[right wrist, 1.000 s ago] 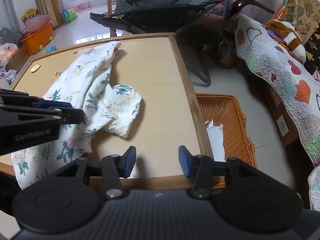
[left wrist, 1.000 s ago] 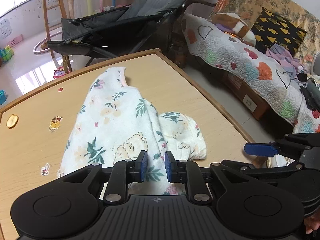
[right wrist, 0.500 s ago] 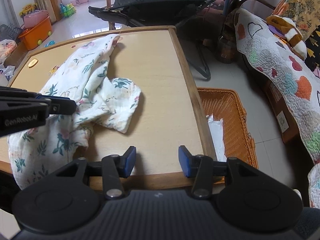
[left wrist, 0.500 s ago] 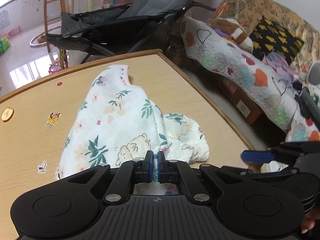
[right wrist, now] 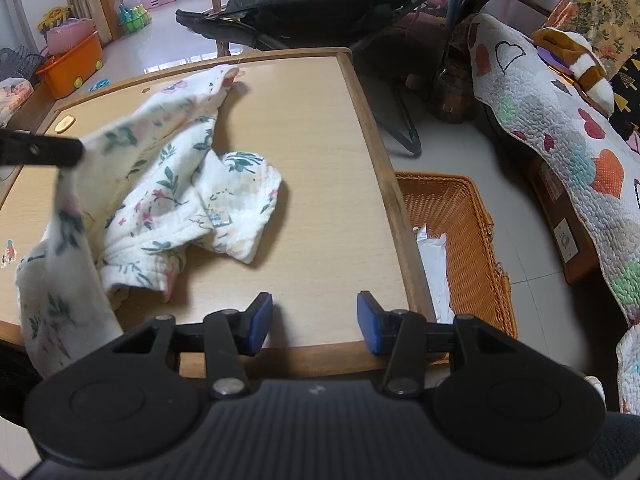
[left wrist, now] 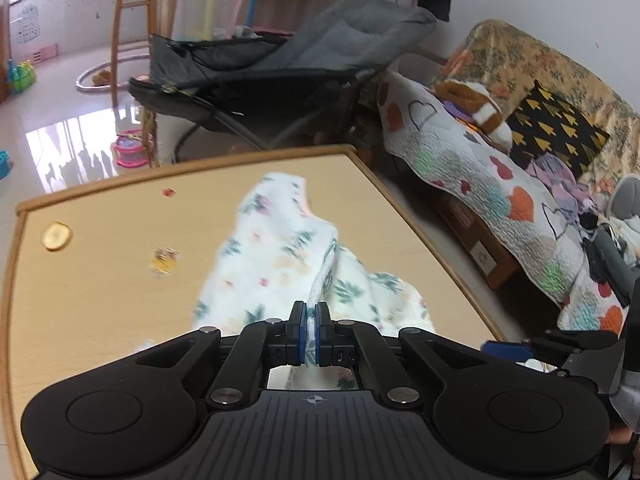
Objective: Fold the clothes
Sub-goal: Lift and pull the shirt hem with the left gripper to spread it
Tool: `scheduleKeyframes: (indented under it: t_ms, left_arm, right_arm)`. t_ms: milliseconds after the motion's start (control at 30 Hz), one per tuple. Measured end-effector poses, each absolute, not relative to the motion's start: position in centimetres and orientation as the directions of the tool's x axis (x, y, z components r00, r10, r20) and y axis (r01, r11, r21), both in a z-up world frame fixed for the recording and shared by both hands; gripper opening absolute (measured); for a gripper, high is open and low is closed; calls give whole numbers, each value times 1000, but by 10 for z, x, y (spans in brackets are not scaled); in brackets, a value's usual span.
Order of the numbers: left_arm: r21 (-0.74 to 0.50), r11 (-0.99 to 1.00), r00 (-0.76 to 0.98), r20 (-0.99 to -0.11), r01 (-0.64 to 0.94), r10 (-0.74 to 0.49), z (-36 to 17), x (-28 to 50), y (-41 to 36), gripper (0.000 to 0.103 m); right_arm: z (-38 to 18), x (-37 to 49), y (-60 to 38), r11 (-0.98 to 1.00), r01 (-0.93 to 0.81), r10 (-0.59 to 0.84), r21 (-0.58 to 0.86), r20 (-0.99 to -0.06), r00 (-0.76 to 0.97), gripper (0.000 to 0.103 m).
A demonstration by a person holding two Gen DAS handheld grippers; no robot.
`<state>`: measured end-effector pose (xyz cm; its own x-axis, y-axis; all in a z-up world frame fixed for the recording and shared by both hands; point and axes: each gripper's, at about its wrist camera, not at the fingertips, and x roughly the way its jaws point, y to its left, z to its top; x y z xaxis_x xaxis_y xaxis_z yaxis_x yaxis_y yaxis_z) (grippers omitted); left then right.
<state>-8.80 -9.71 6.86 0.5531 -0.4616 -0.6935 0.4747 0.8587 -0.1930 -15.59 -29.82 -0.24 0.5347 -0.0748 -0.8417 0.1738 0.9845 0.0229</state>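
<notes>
The floral garment [right wrist: 168, 196] lies crumpled on the left half of the wooden worktop [right wrist: 320, 152], one fold lifted clear of the surface and its near hem hanging over the front edge. My left tongs [left wrist: 307, 334] are clenched on that raised fold, white fabric pinched between the blue pads. My right tongs [right wrist: 314, 322] are released, jaws wide apart, over the worktop's near edge, apart from the garment. A wicker basket [right wrist: 460, 240] stands on the floor just beside the worktop's right side.
</notes>
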Motion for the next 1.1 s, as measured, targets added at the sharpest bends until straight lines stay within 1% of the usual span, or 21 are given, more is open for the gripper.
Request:
scheduleKeyframes:
  t_ms: [233, 367, 633, 833, 1100]
  left_arm:
    - [-144, 899, 626, -672, 414, -396, 92, -66, -57, 4]
    - [-82, 917, 665, -663, 390, -343, 106, -49, -39, 4]
    - [-53, 945, 703, -655, 323, -277, 124, -15, -5, 4]
    - [-29, 961, 720, -656, 276, -227, 128, 13, 11, 4]
    - [4, 971, 718, -674, 238, -173, 118, 54, 20, 4]
  right_arm:
    - [-3, -156, -297, 985, 171, -80, 14, -843, 532, 46]
    - [-3, -155, -295, 986, 165, -83, 7, -842, 533, 46]
    - [-2, -151, -291, 990, 144, -76, 2, -844, 531, 46]
    - [8, -147, -291, 993, 120, -58, 11, -830, 555, 46]
    - [26, -139, -292, 996, 79, -27, 26, -801, 598, 46]
